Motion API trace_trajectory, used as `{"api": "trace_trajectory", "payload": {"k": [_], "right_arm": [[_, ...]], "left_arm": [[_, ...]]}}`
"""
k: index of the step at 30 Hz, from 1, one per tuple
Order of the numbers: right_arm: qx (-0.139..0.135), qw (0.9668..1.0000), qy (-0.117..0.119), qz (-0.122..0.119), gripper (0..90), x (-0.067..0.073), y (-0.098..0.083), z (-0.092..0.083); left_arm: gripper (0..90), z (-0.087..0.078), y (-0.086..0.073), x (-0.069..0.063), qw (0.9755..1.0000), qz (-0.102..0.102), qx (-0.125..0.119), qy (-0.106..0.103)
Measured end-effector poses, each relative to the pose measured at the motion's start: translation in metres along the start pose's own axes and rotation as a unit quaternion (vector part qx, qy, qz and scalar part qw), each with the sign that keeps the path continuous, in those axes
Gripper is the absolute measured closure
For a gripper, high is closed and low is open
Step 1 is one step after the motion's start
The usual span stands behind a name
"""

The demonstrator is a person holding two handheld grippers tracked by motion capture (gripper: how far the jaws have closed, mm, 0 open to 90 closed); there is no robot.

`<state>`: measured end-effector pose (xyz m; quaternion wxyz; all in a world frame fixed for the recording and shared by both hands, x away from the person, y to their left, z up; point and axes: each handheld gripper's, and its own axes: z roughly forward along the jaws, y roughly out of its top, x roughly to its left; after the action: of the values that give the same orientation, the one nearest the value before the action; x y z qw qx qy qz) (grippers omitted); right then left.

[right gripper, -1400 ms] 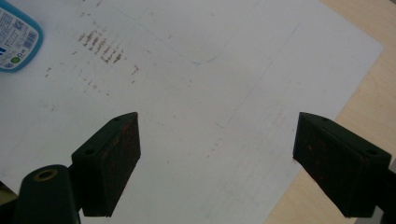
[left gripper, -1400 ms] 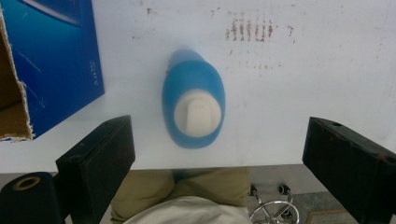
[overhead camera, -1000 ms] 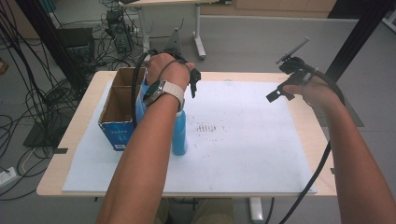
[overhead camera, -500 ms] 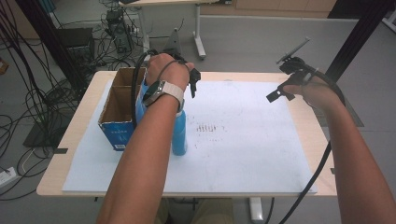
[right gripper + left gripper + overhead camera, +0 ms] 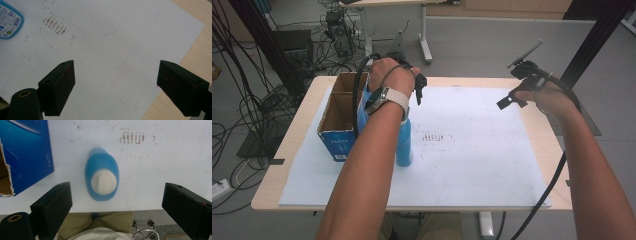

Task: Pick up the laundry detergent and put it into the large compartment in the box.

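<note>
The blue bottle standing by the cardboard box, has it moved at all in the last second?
No. The blue bottle stands in the same spot beside the cardboard box, left of the brown marks on the paper.

Blue bottle [image 5: 101,178], white cap, upright on white sheet, just beside blue carton.

In the high view the paper sheet [image 5: 472,150] lies on the table [image 5: 557,150]; the cardboard box [image 5: 337,125] stands at the left of the frame on the sheet's edge; the bottle [image 5: 404,145] stands upright just right of the box; the smudge marks [image 5: 435,137] lie right of the bottle.
</note>
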<state>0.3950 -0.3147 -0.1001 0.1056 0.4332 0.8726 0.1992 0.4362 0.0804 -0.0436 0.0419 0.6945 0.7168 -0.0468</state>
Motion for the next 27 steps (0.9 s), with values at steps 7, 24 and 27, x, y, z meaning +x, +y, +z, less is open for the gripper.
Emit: {"api": "trace_trajectory", "payload": {"k": [7, 24, 27], "right_arm": [[0.001, 1.0000, -0.001, 0.002, 14.8, -0.0003, -0.0006, 0.0000], [0.000, 1.0000, 0.000, 0.001, 14.8, -0.0002, -0.0005, 0.0002], [0.000, 1.0000, 0.001, 0.001, 14.8, -0.0002, -0.0006, 0.0002]], "left_arm": [[9.9, 0.0001, -0.0004, 0.0010, 1.0000, -0.001, -0.002, -0.003], [9.9, 0.0008, -0.0014, 0.0021, 1.0000, -0.003, -0.003, -0.005], [9.8, 0.0007, -0.0015, 0.0028, 1.0000, -0.004, -0.004, -0.005]]}}
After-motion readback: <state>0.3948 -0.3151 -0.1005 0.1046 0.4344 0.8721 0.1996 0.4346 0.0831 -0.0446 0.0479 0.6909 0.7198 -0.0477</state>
